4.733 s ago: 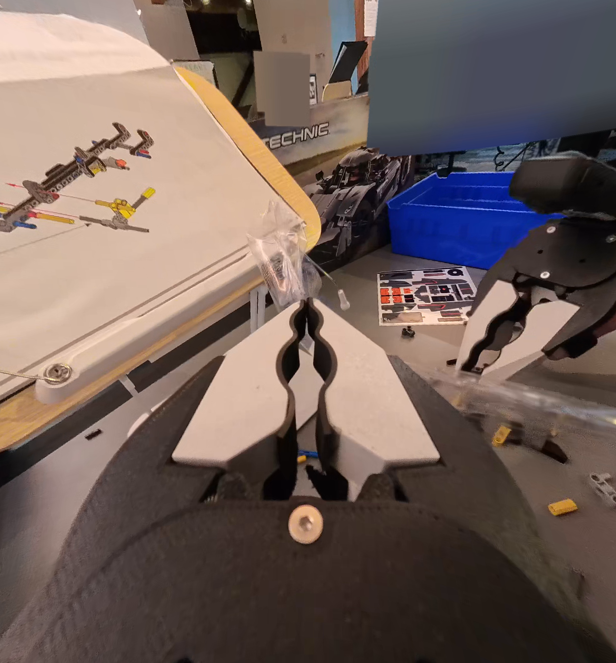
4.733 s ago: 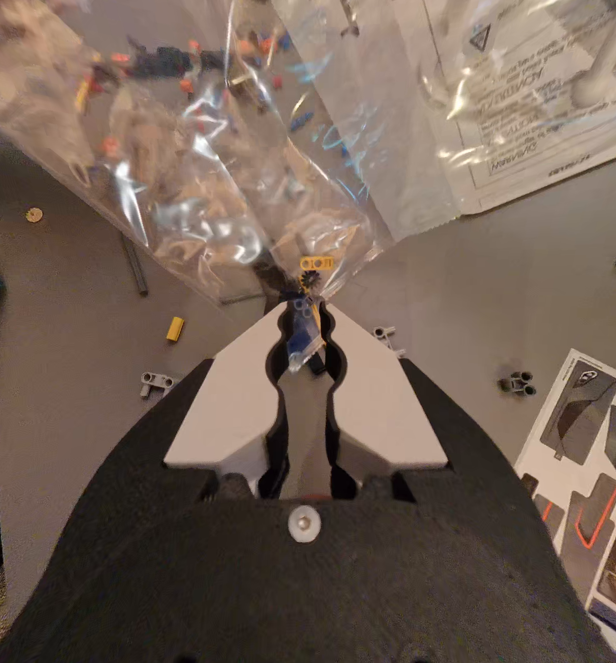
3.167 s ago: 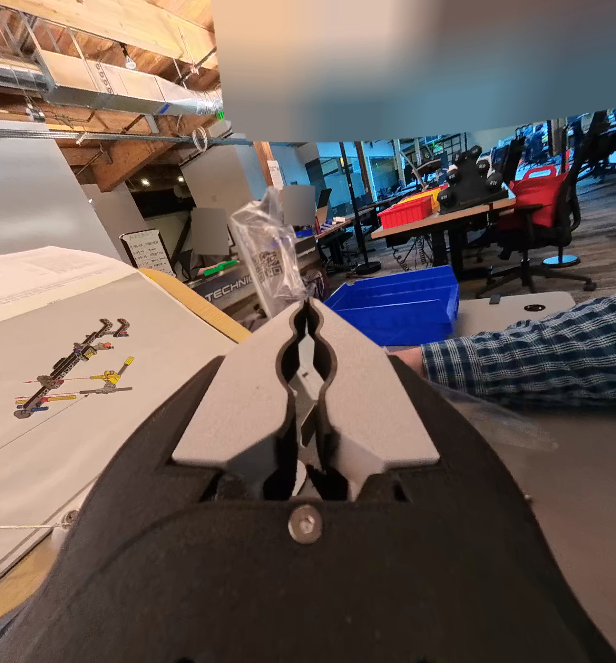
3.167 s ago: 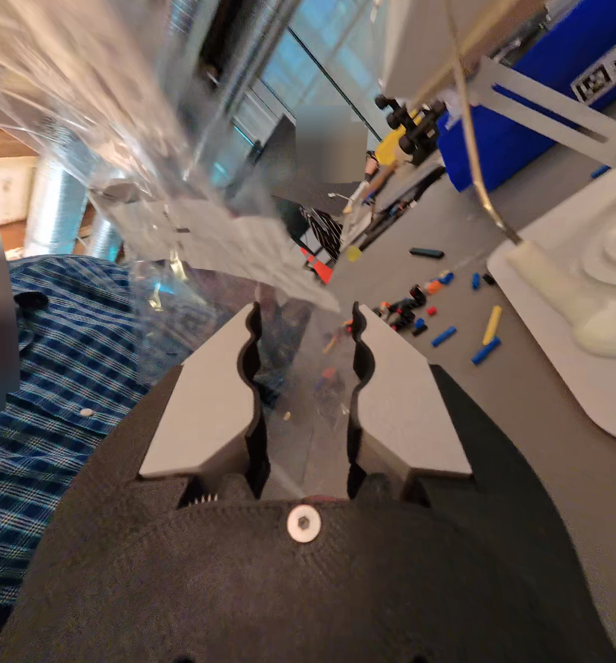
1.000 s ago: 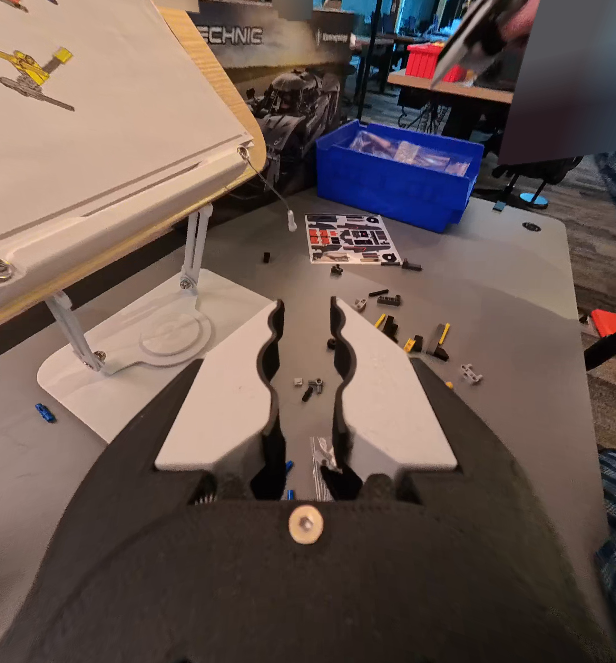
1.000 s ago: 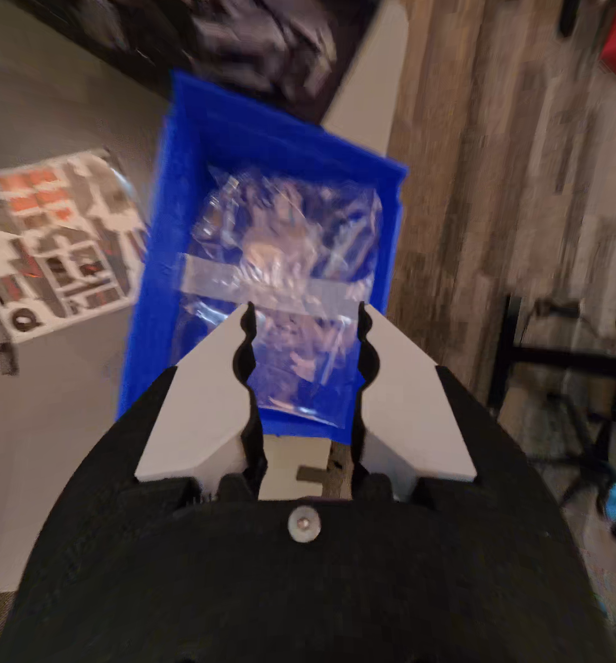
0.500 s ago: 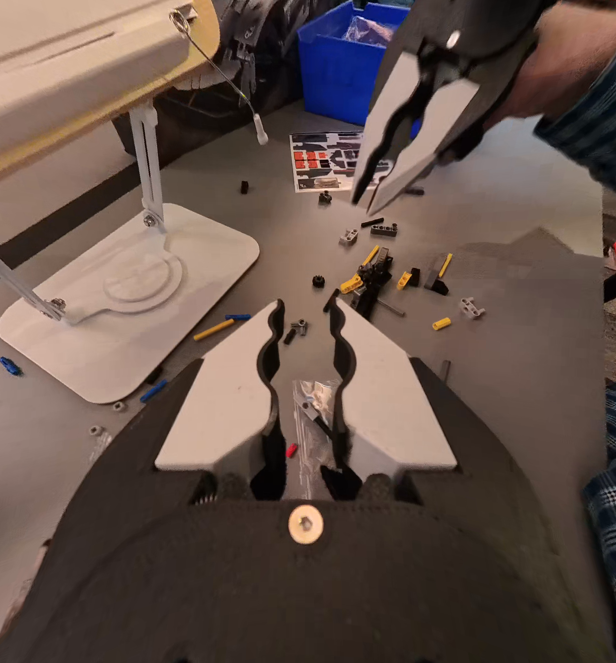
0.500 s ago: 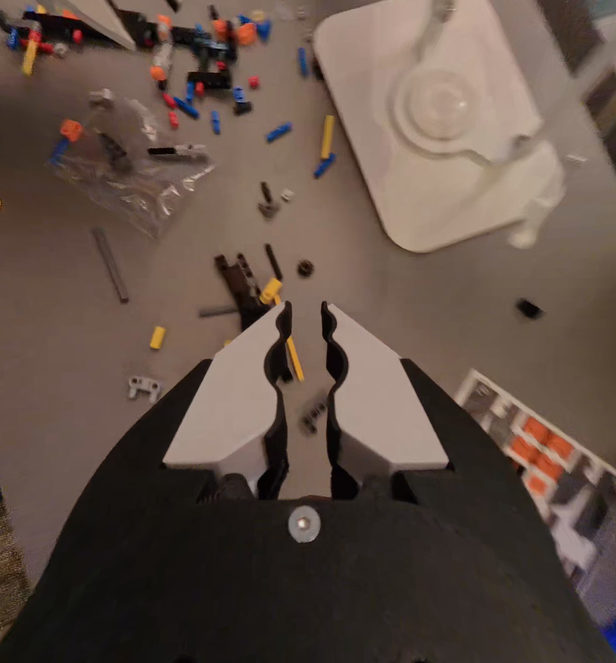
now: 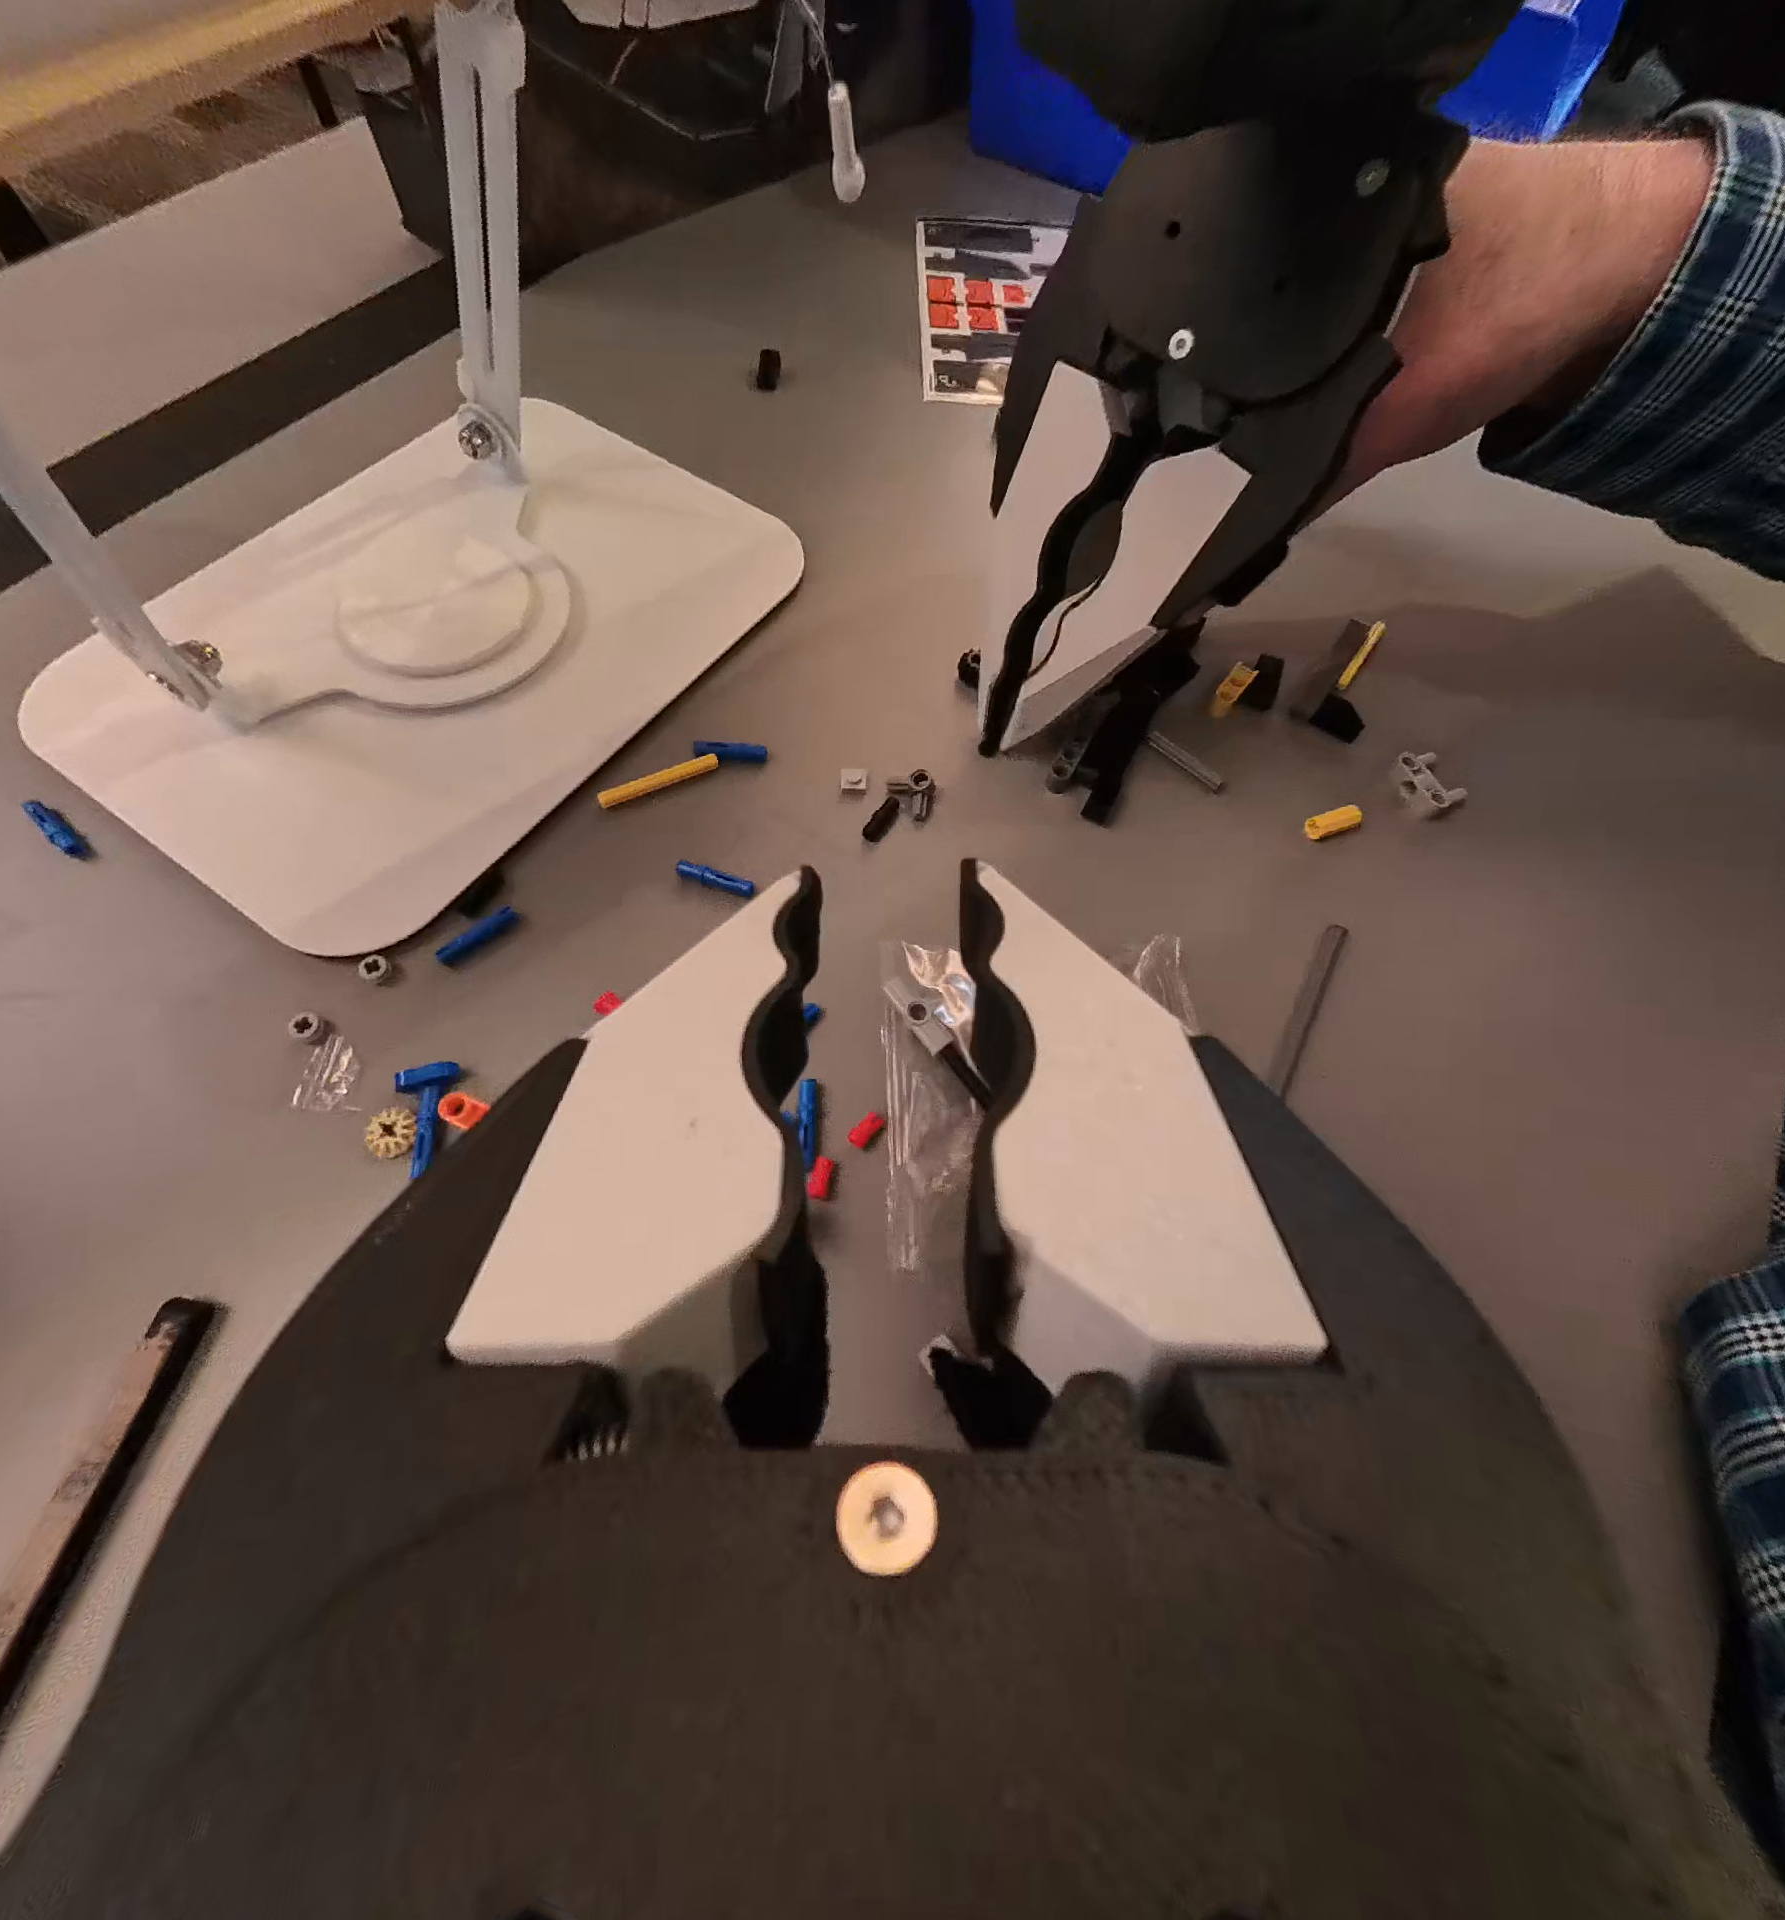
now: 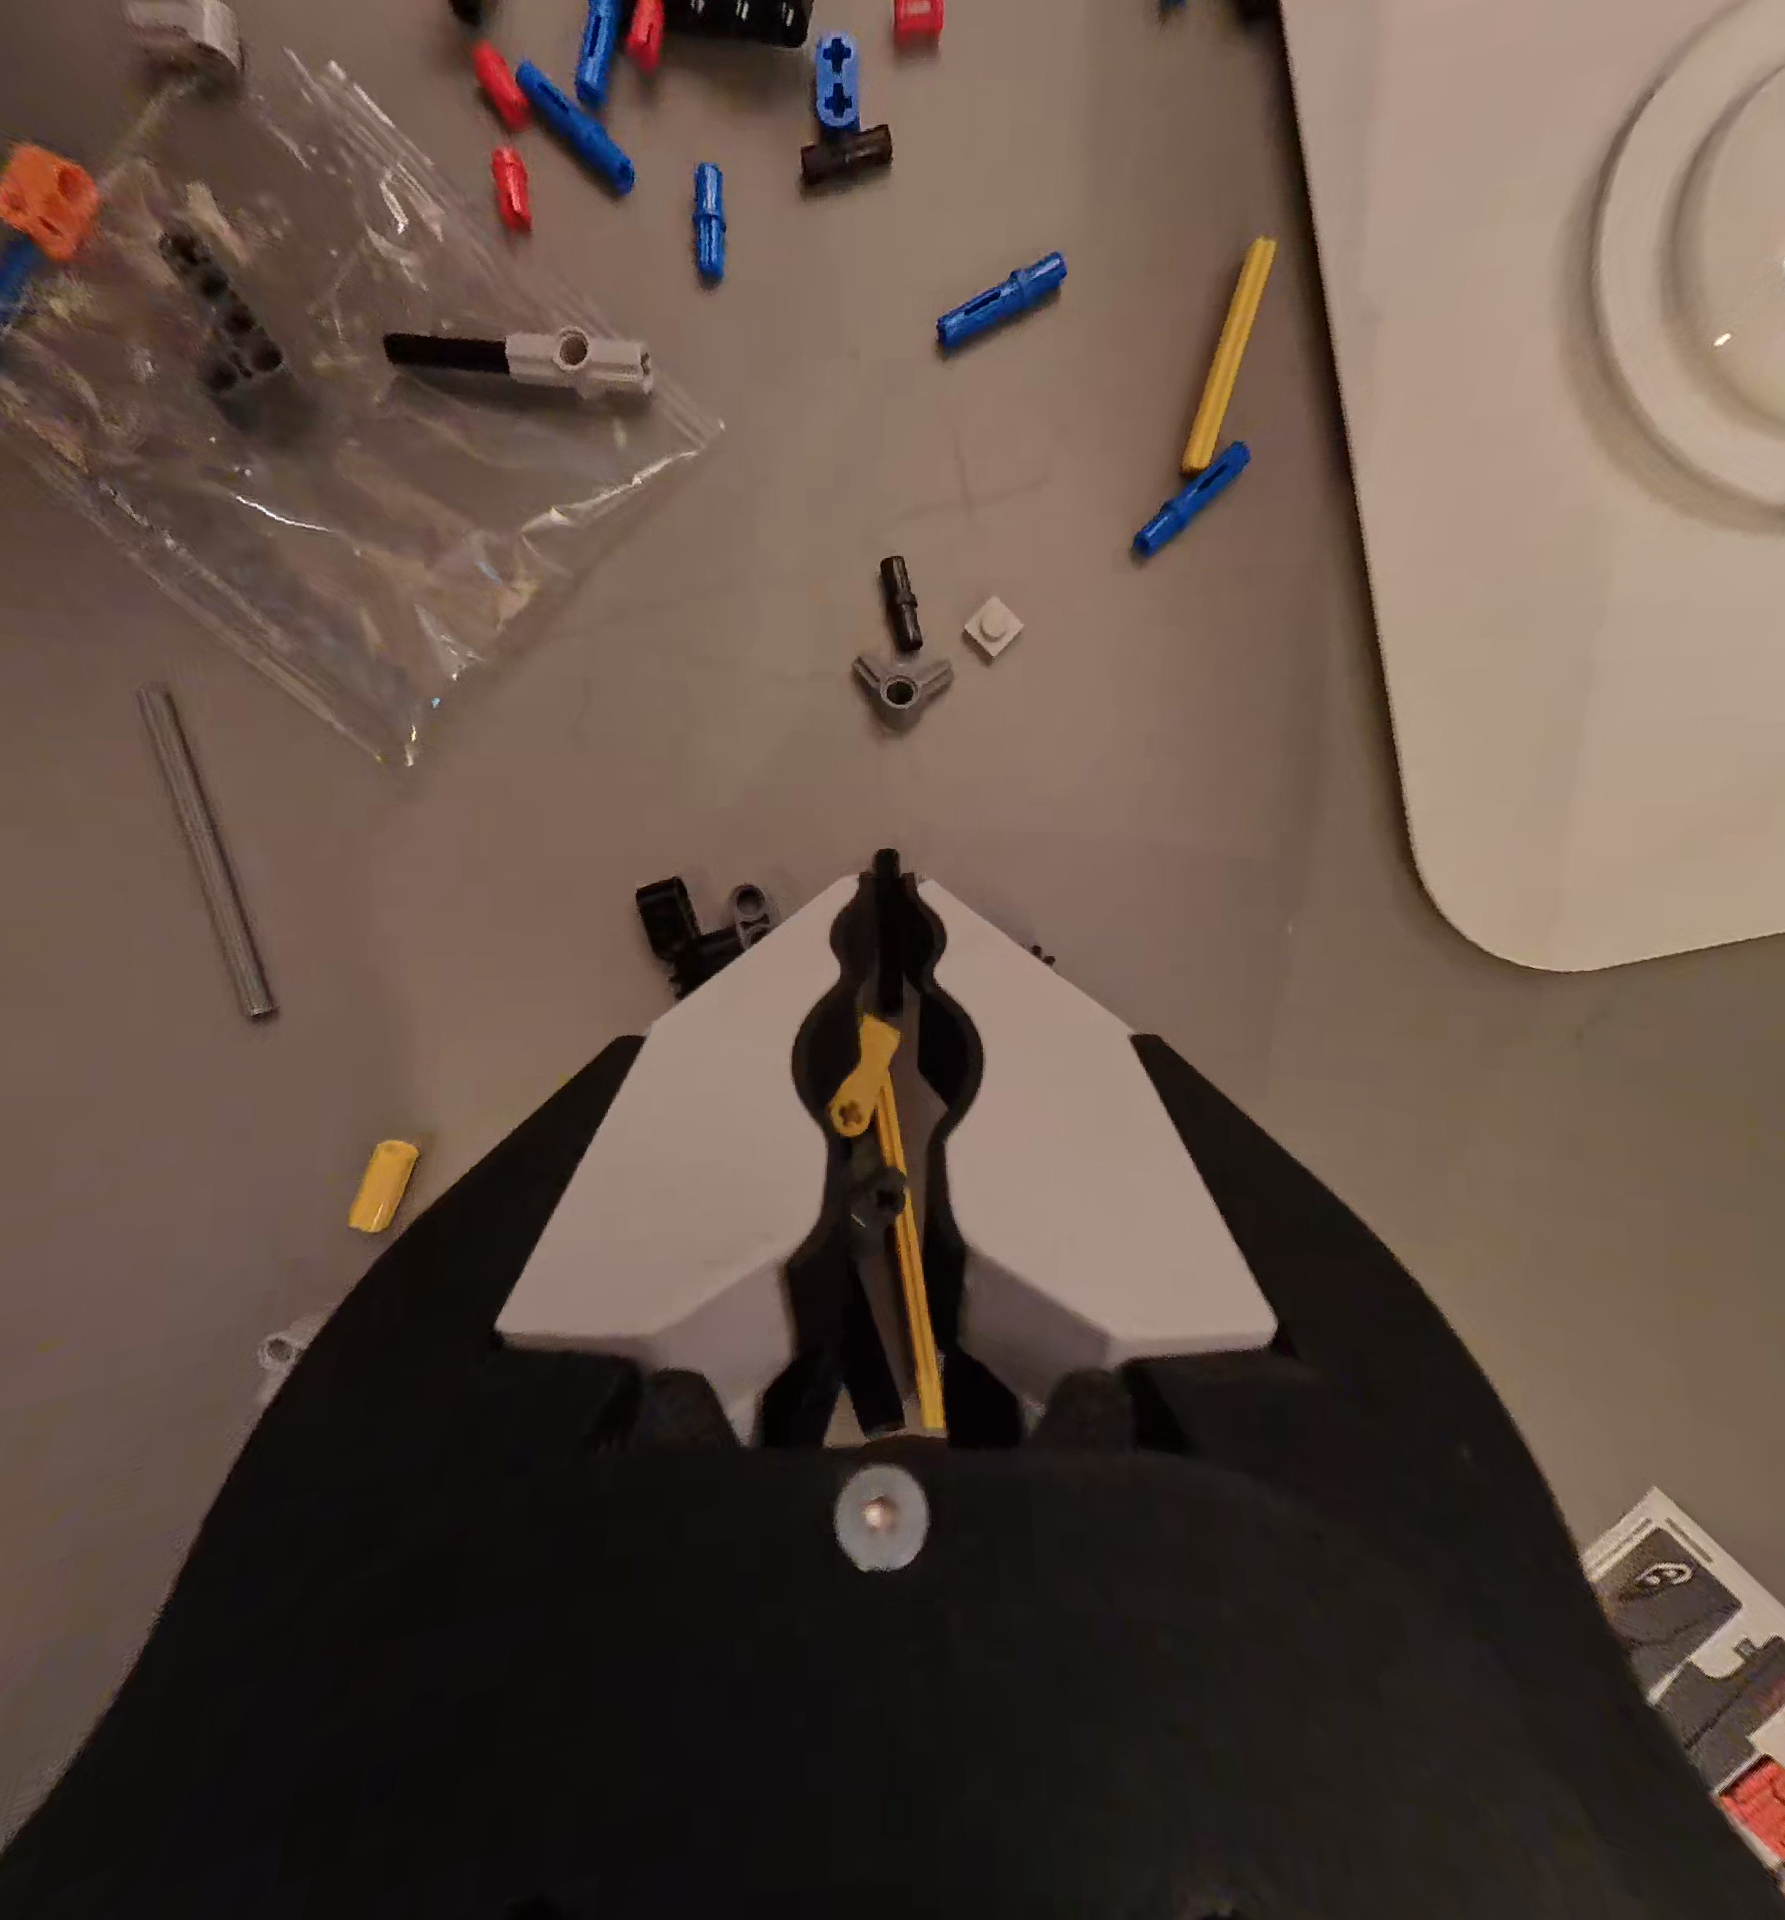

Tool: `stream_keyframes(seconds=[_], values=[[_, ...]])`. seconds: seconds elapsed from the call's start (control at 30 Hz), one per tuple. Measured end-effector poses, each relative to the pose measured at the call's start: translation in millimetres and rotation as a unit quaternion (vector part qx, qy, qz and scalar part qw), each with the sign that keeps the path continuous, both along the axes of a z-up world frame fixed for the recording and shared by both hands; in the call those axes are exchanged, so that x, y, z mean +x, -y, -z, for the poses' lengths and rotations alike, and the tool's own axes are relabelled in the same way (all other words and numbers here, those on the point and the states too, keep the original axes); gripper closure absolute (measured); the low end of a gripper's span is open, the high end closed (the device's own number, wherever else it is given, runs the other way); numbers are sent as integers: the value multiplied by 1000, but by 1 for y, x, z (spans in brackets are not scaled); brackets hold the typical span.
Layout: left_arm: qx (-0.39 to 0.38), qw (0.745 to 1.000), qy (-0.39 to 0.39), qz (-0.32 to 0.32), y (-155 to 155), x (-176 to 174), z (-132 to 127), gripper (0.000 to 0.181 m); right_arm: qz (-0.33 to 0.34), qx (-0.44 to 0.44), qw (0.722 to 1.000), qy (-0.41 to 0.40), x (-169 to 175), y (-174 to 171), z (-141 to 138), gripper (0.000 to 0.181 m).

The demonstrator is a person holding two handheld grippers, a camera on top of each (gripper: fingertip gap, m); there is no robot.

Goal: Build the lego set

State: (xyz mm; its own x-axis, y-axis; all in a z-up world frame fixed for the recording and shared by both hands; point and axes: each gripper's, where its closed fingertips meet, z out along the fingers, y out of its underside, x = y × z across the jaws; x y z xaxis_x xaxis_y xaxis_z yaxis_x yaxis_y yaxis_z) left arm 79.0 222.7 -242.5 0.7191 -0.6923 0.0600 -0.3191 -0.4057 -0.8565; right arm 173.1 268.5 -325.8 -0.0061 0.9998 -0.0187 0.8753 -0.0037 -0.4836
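Right gripper (image 10: 886, 899) now clamped on black-yellow assembly (image 10: 872, 1091); left gripper (image 9: 888, 883) stays parted.

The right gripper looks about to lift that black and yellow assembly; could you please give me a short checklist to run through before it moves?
1. Right gripper closed on the black and yellow assembly: ok, its fingers pinch it.
2. Whole assembly caught: cannot tell, the black parts beside the left finger may be joined or loose.
3. Left gripper free to assist: ok, open and empty.
4. Left gripper clear of the clear bag: not ok, the bag lies beneath its open fingers.
5. Lift path free: ok, the white stand base sits apart to the side.
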Motion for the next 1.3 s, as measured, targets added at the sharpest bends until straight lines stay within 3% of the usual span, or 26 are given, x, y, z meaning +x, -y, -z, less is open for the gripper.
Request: stream_keyframes(seconds=[0.1,0.27,0.37,0.5,0.7,0.83,1.13,1.3], values=[[3,1000,-1,7,0,8,3,157,1,-3,1000,-14,0,1,-3,181],[90,993,-65,33,-10,35,-3,153,2,-124,985,-117,-16,27,-38,181],[168,972,-147,77,-9,57,-1,153,-9,-208,966,-151,-21,41,-56,181],[211,946,-210,129,-2,74,8,152,-38,-285,944,-160,-20,56,-69,181],[227,934,-220,164,6,86,10,172,-56,-347,922,-163,-18,62,-76,181],[223,935,-217,170,8,89,13,176,-64,-372,913,-153,-15,64,-75,181],[218,942,-225,119,-1,75,9,181,8,-358,909,-215,-28,42,-80,170],[214,955,-178,105,1,72,-2,181,6,-357,901,-247,-19,45,-87,162]])
